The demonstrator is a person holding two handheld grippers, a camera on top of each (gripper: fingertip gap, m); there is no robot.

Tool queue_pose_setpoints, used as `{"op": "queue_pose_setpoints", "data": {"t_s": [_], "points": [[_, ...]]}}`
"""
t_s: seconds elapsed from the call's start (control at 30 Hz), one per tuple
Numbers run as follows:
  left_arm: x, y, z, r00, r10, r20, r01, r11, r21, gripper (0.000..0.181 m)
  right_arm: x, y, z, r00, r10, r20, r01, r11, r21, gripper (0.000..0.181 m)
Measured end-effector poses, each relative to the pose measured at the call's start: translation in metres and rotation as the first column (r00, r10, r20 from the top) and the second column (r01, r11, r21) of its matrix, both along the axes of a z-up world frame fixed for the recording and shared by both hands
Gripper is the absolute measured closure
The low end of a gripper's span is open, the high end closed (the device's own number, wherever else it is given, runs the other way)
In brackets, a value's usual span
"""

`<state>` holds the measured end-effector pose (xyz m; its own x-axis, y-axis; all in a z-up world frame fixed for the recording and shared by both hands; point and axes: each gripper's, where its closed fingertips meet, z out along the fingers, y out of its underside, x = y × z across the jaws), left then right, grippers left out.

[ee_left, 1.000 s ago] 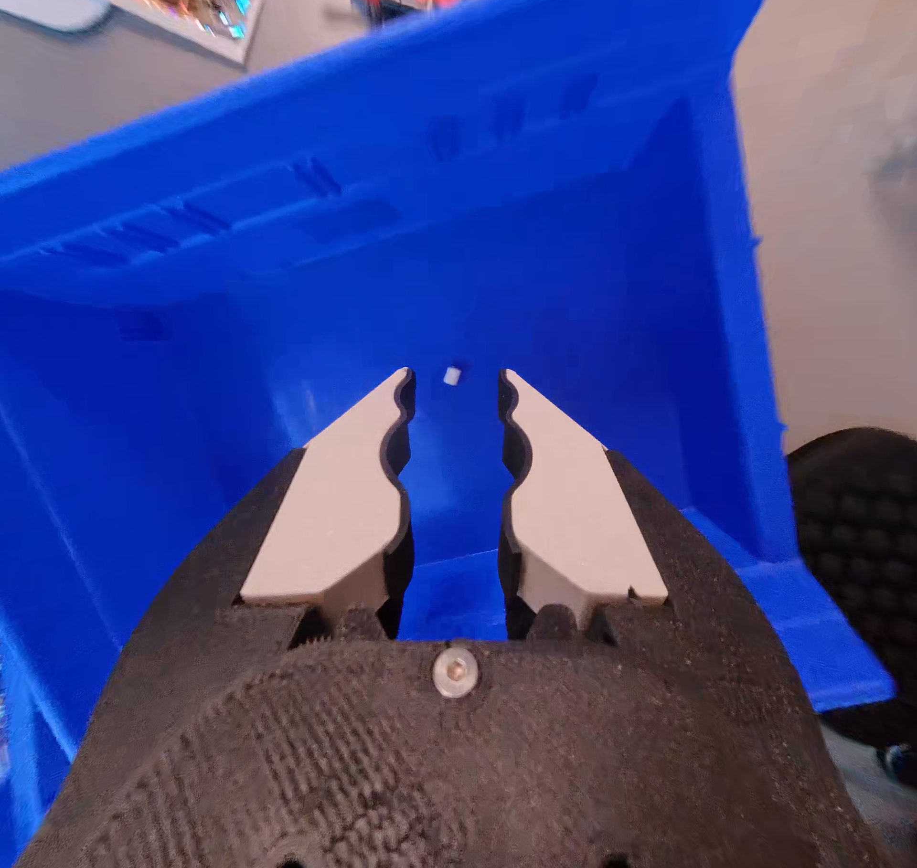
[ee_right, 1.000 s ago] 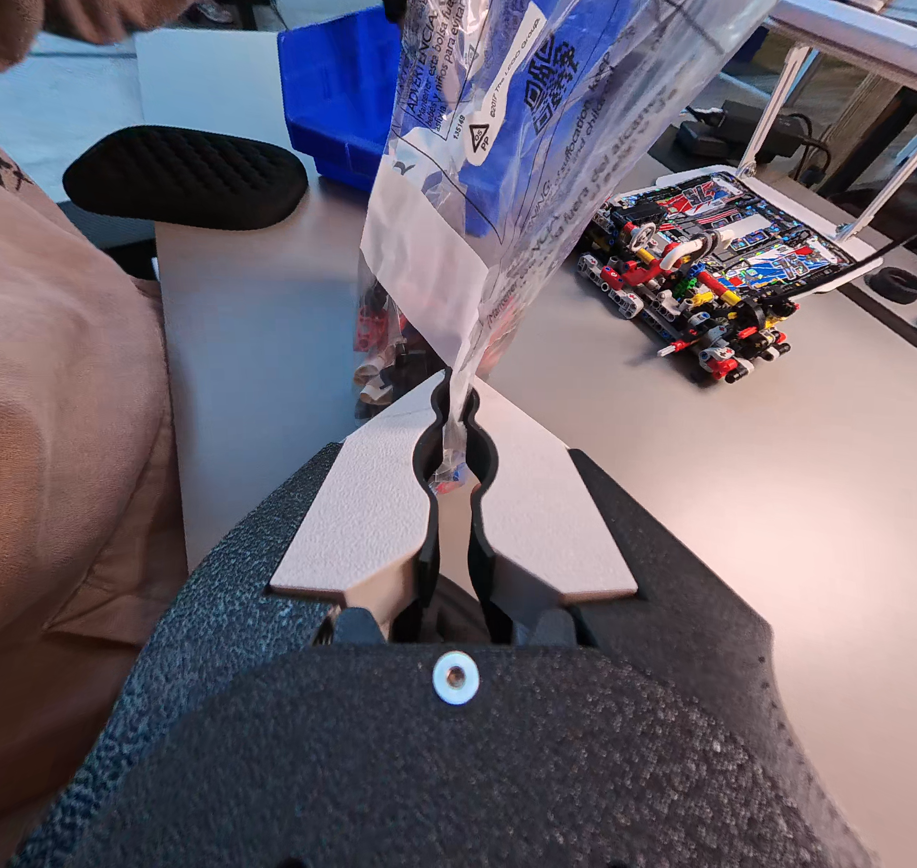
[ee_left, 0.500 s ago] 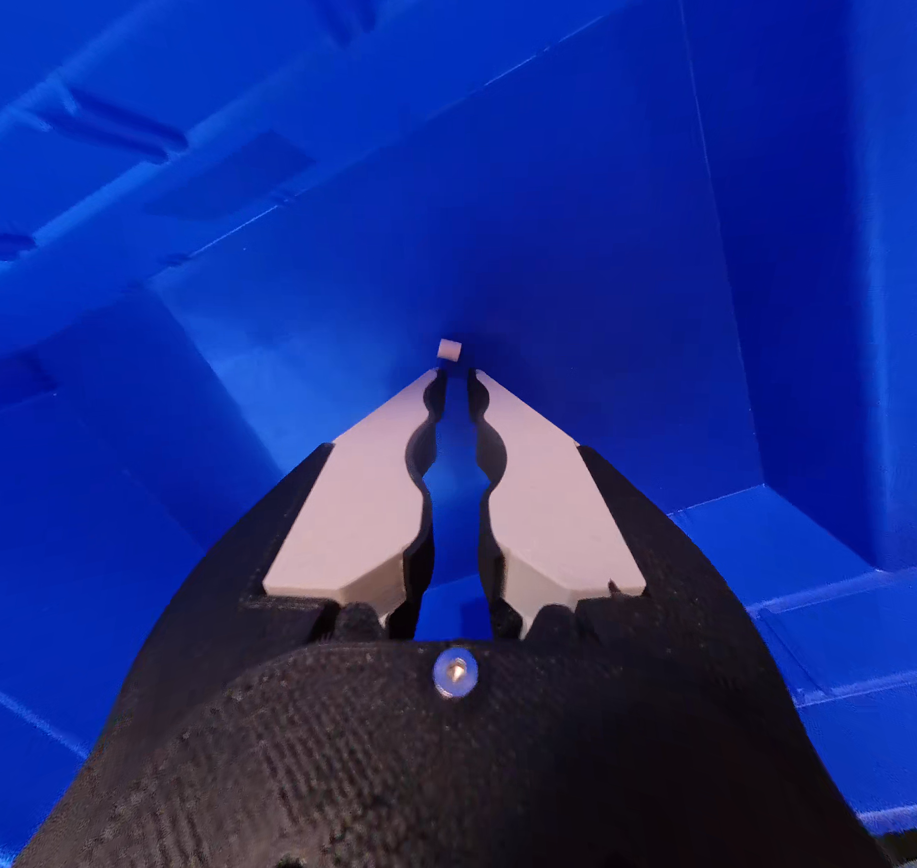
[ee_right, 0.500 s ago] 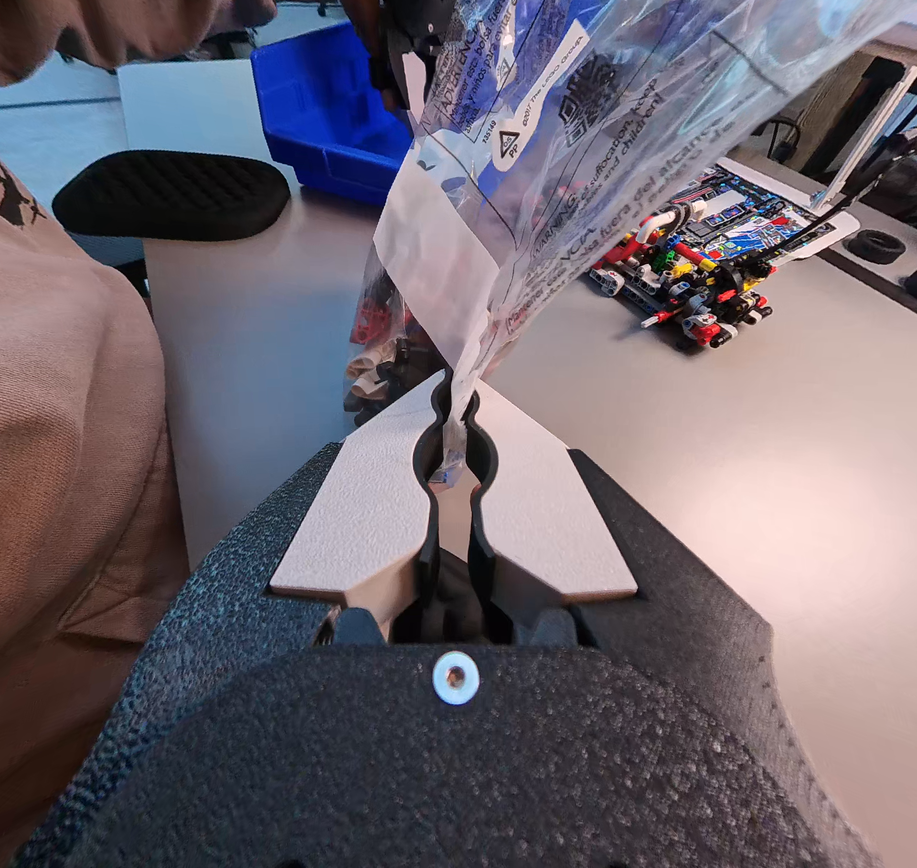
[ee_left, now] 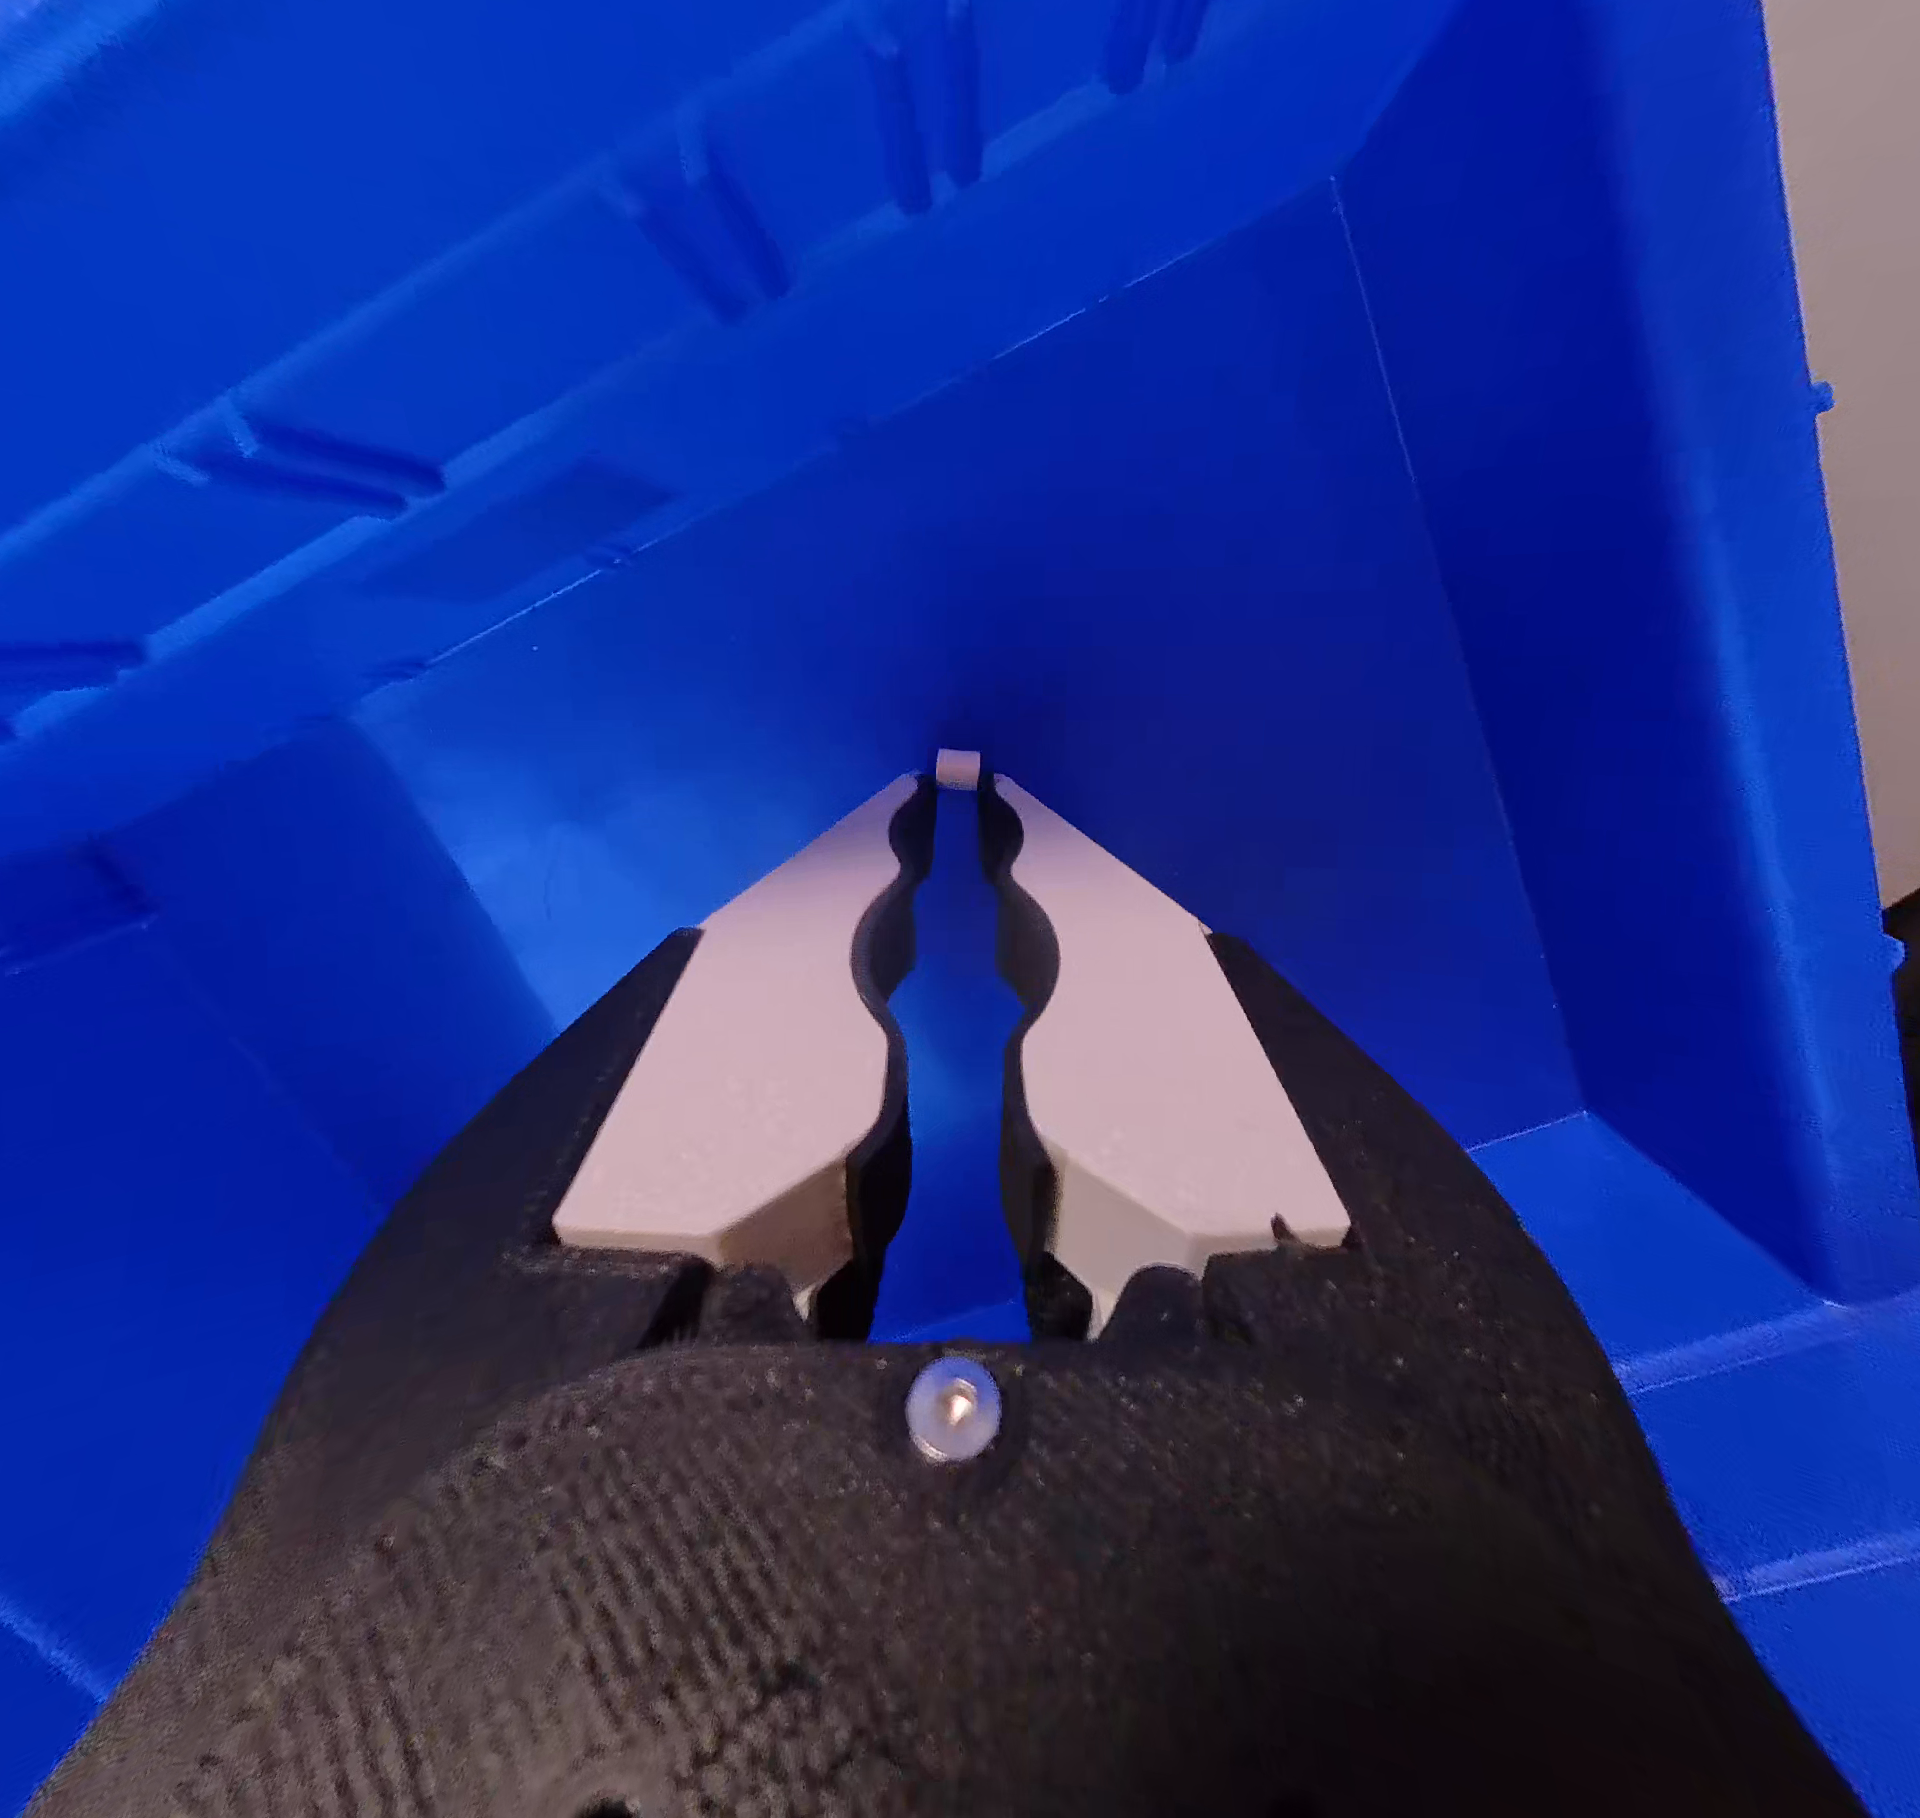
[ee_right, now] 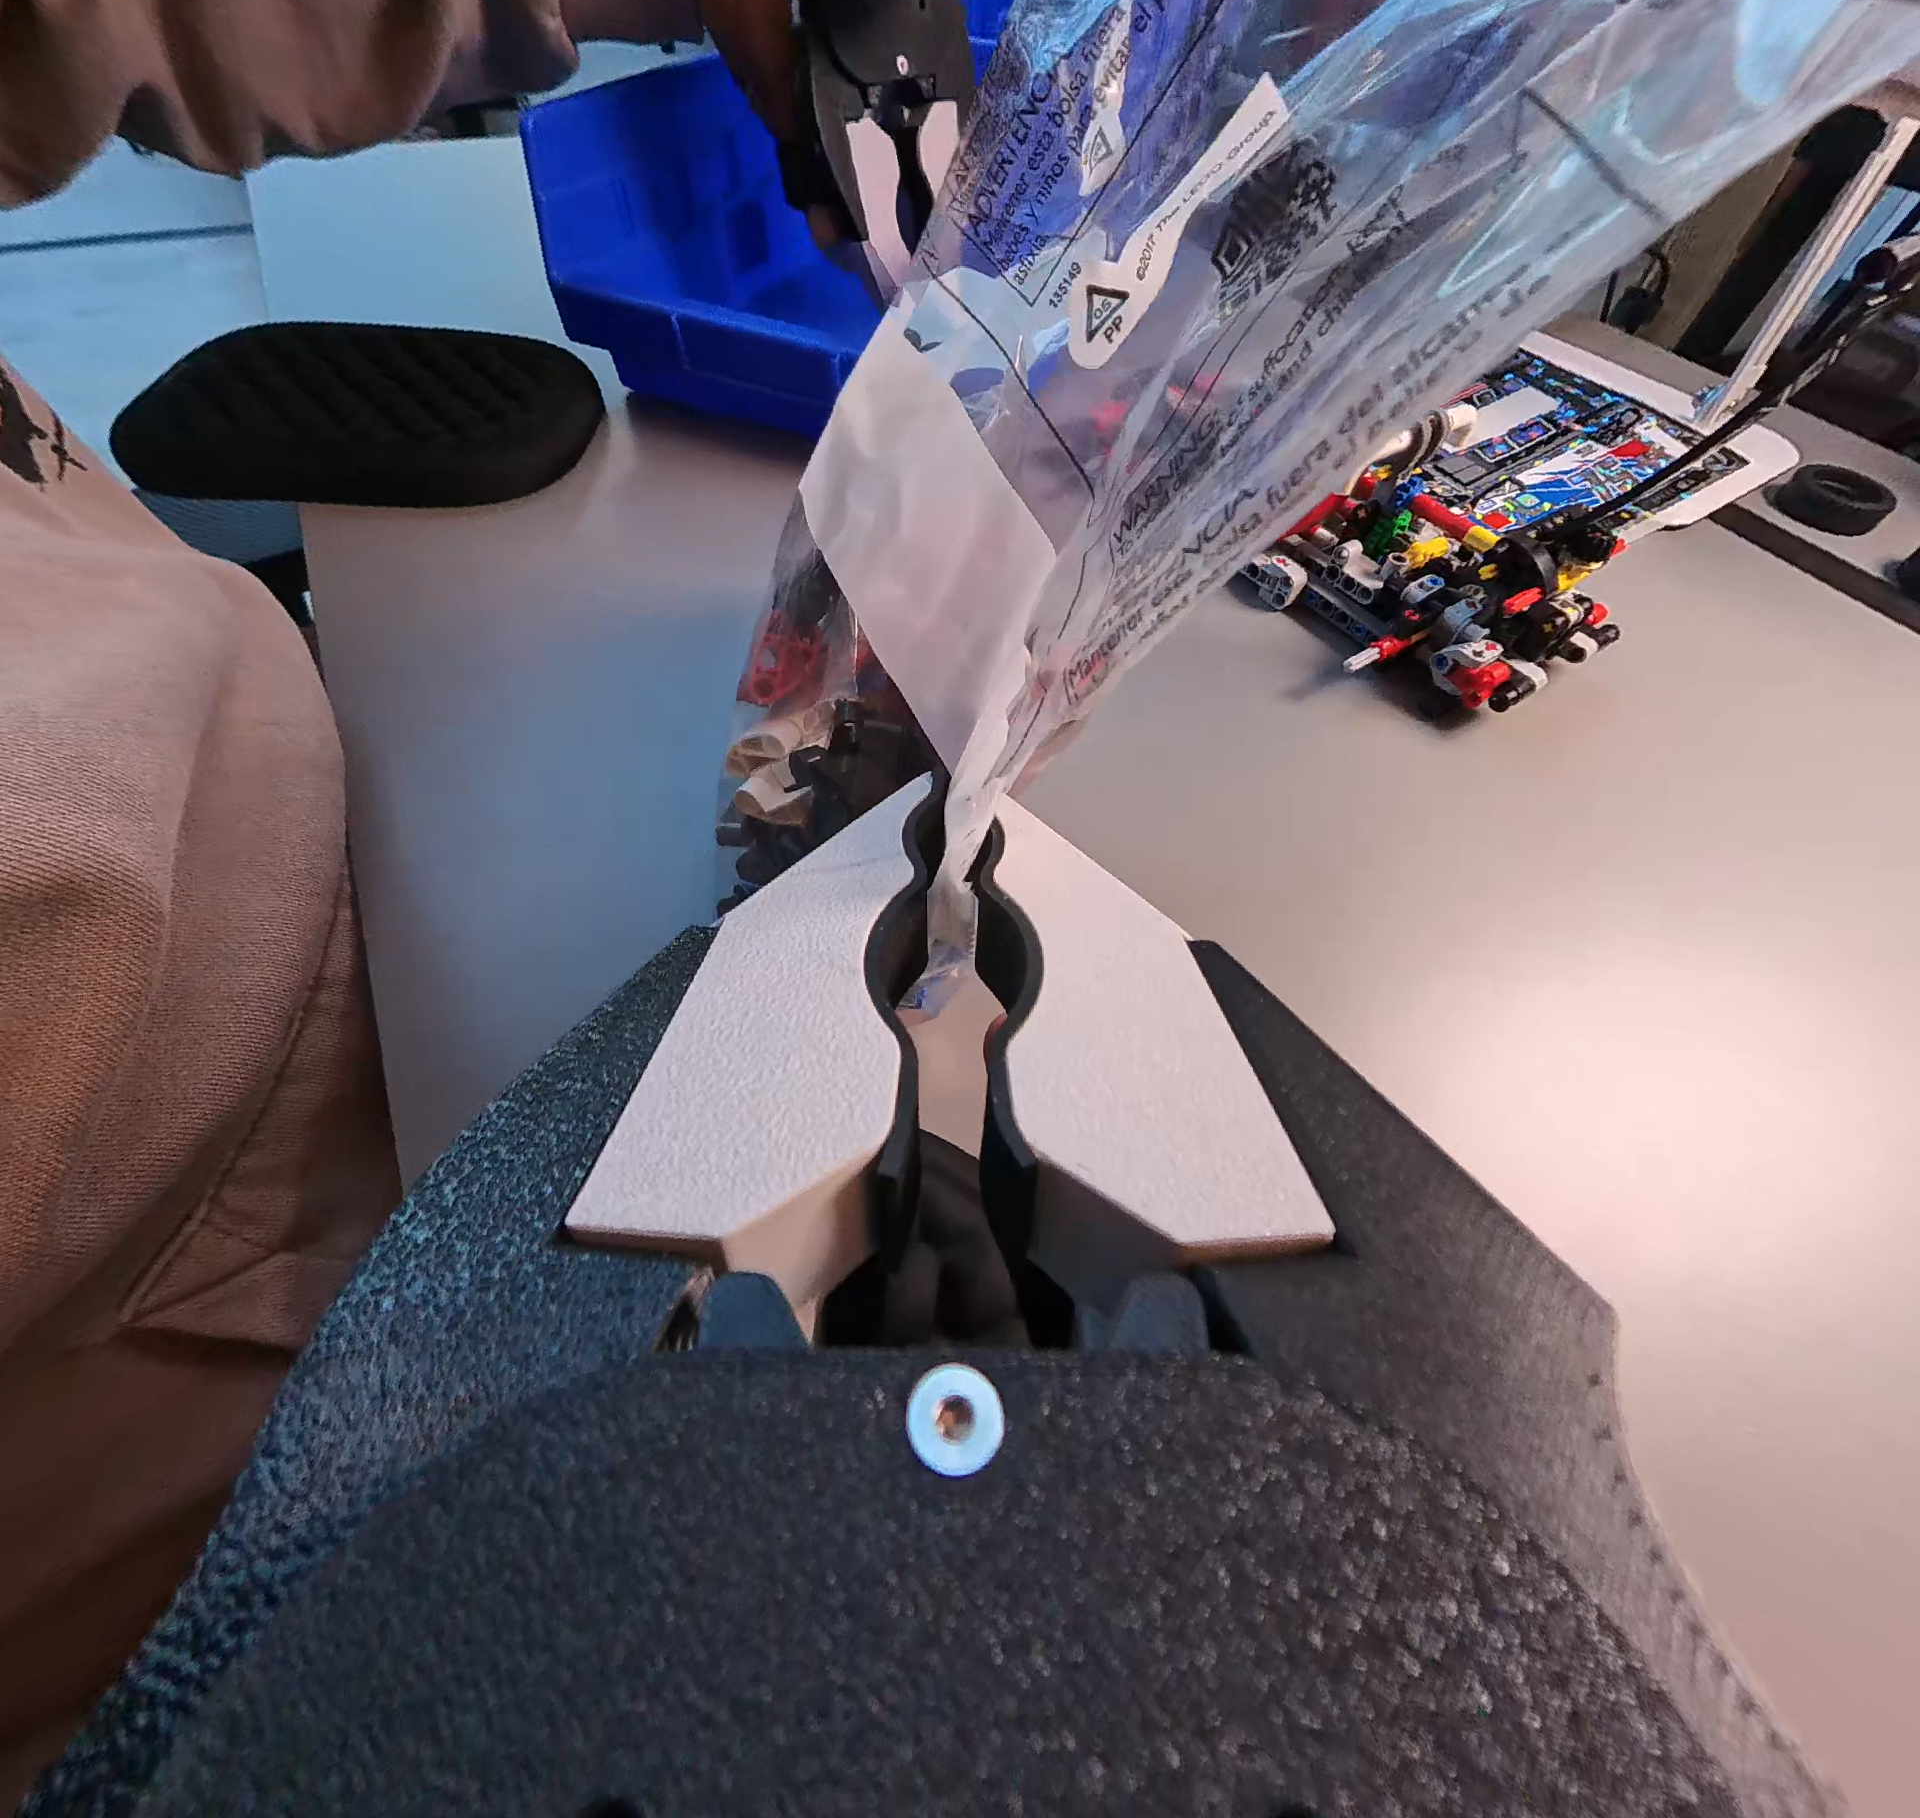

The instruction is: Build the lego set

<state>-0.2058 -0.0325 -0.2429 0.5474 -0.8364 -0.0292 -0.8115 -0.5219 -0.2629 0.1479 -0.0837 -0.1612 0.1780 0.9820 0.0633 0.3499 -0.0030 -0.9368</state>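
Note:
In the left wrist view my left gripper (ee_left: 957, 783) reaches deep into a blue bin (ee_left: 1143, 521). Its fingertips are closed on a small white lego piece (ee_left: 957, 767) at the very tips, near the bin's floor. In the right wrist view my right gripper (ee_right: 961, 812) is shut on the corner of a clear plastic bag (ee_right: 1195, 314), which hangs up and to the right above the table. The left gripper (ee_right: 883, 106) also shows far off there, over the blue bin (ee_right: 665, 241).
A partly built colourful lego model (ee_right: 1455, 584) lies on the grey table before an instruction booklet (ee_right: 1579, 438). Loose parts sit in the bag's lower end (ee_right: 800, 708). A black chair armrest (ee_right: 364, 412) is at the left. A black tyre (ee_right: 1834, 495) lies far right. The left gripper's tips are roughly 35 cm from the right gripper's.
My left gripper moved down into the bin and its fingers closed around the small white piece. My right gripper kept its hold on the bag and swung slightly.

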Motion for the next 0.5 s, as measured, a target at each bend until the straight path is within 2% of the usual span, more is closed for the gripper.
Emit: {"op": "queue_pose_setpoints", "data": {"t_s": [0.17, 0.27, 0.4, 0.5], "points": [[0.003, 0.003, 0.004, 1.000, -0.003, 0.021, 0.002, 1.000, 0.031, 0.175, 0.001, 0.001, -0.002, 1.000, -0.005, -0.004, 0.005, 1.000, -0.010, 0.181], [0.015, 0.014, 0.034, 0.997, -0.015, 0.077, 0.007, 0.994, 0.105, 0.175, 0.001, 0.000, -0.002, 1.000, -0.001, -0.002, 0.001, 1.000, -0.007, 0.181], [0.046, 0.059, 0.097, 0.988, -0.052, 0.145, 0.016, 0.970, 0.241, 0.175, 0.000, 0.000, -0.001, 1.000, 0.008, 0.001, -0.008, 1.000, -0.005, 0.181], [0.076, 0.105, 0.111, 0.988, -0.079, 0.133, 0.043, 0.966, 0.254, 0.175, 0.000, 0.001, -0.001, 1.000, 0.010, -0.003, -0.010, 1.000, -0.007, 0.181]]}}
